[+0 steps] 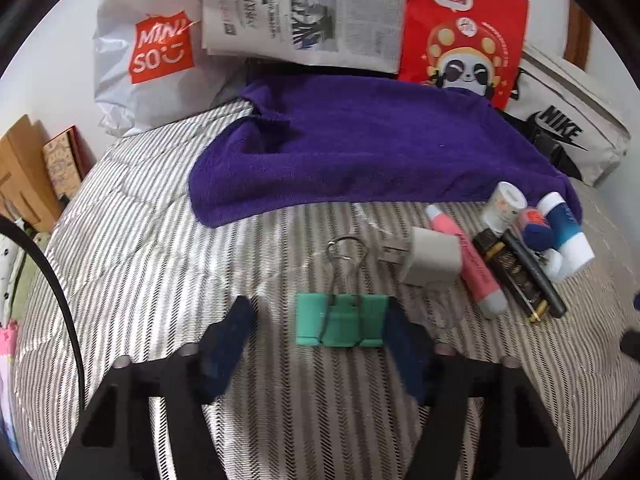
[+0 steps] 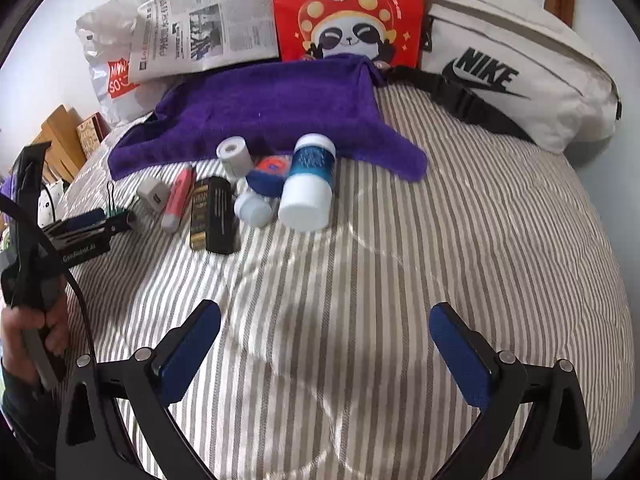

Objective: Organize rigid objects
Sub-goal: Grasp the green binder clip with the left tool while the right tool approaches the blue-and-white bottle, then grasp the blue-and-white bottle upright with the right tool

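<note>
A green binder clip (image 1: 342,320) lies on the striped bedcover between the fingers of my left gripper (image 1: 320,336), which is open; its right pad touches the clip's right end, and the left pad stands apart. To the right lie a white charger plug (image 1: 430,258), a pink tube (image 1: 472,264), a black-gold box (image 1: 510,274), a black stick (image 1: 534,270), a small white roll (image 1: 505,206) and a blue-white bottle (image 1: 568,232). My right gripper (image 2: 326,344) is open and empty over bare bedcover, nearer than the pile, where the bottle (image 2: 308,184) and box (image 2: 214,216) show.
A purple towel (image 1: 360,148) lies behind the objects. Behind it stand a Miniso bag (image 1: 160,52), a newspaper (image 1: 304,8), a red panda bag (image 1: 464,32) and a white Nike pouch (image 1: 568,124). The bed's left edge drops toward wooden items (image 1: 24,168).
</note>
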The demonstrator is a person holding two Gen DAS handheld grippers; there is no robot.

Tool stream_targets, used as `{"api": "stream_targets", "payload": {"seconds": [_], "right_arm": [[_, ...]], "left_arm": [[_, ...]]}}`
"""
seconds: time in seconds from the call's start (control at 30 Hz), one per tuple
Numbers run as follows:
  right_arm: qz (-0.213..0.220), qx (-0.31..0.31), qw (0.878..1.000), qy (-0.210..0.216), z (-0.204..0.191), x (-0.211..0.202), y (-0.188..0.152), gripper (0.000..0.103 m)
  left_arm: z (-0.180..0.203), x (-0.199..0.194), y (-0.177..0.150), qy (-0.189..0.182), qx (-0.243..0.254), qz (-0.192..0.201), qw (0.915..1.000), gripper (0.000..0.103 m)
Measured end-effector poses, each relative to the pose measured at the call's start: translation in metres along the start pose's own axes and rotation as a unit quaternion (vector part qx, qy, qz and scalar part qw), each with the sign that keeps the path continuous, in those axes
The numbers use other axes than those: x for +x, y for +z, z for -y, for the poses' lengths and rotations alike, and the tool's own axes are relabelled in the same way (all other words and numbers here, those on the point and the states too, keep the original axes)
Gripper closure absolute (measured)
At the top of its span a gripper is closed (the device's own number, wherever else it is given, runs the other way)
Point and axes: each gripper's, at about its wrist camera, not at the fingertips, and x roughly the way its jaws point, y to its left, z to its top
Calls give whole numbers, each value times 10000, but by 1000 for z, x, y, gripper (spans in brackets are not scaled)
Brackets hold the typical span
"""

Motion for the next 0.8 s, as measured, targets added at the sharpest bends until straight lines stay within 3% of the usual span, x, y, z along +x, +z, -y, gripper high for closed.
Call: {"api": "stream_targets", "payload": {"seconds": [0.03,0.1,0.3,0.53,0.63,0.73,0.8], "right_arm": [[52,-19,10000,2,-1,0,3,2],[191,-44,9998,24,-2,-2,11,2],[237,183,9995,10,9,14,40,7],[-137,181,9995,234,8,50,63,30],[-149,41,9997,185,-1,58,67,32],[-269,-176,9995,-47,-9,72,71,51],[-368,-239,9990,92,-9,79,70,66]], "left_arm": [[1,-1,0,-2,32,13,10000,49],[5,-2,0,-66,145,52,9999,64],[9,-2,0,-19,223,56,9997,63],[7,-1,0,-47,200,60,9998,63],[7,-2,0,-35,209,62,9998,63],[8,-2,0,-38,206,63,9998,63],[7,-2,0,-41,204,63,9998,63]]}}
